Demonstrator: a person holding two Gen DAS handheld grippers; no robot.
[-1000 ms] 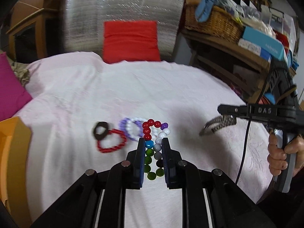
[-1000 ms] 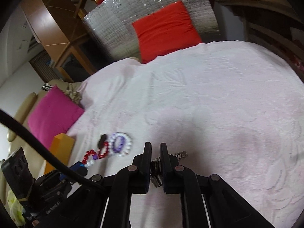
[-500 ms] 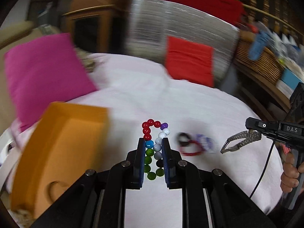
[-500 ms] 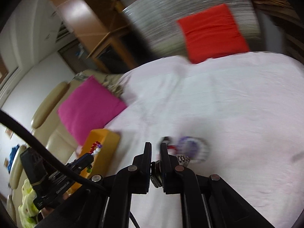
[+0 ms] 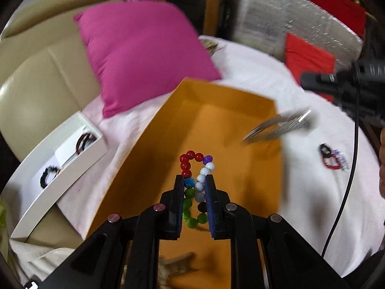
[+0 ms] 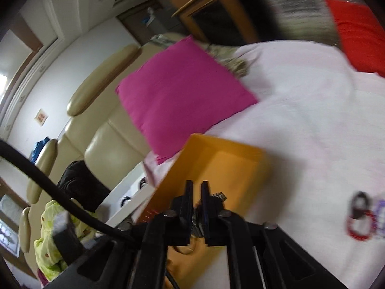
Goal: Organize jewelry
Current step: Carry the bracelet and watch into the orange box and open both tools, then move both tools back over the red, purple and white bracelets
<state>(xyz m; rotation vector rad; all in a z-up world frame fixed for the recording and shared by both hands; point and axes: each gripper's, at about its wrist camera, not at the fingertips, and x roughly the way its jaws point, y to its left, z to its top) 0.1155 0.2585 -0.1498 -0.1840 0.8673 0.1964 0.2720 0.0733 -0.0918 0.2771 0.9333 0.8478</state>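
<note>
so the left gripper (image 5: 194, 183) is clamped on the bead bracelet (image 5: 196, 185) right over the orange box (image 5: 240, 168) below, right gripper (image 6: 197, 193) pinching the metal watch (image 5: 279, 127) above its far corner.

A multicoloured bead bracelet (image 5: 196, 187) is hanging looped over the open orange box (image 5: 231, 101); a blurred metal watch band (image 5: 279, 126) is hovering above its right wall.

Pink cushion (image 5: 144, 55), beige sofa (image 5: 41, 82)
</note>
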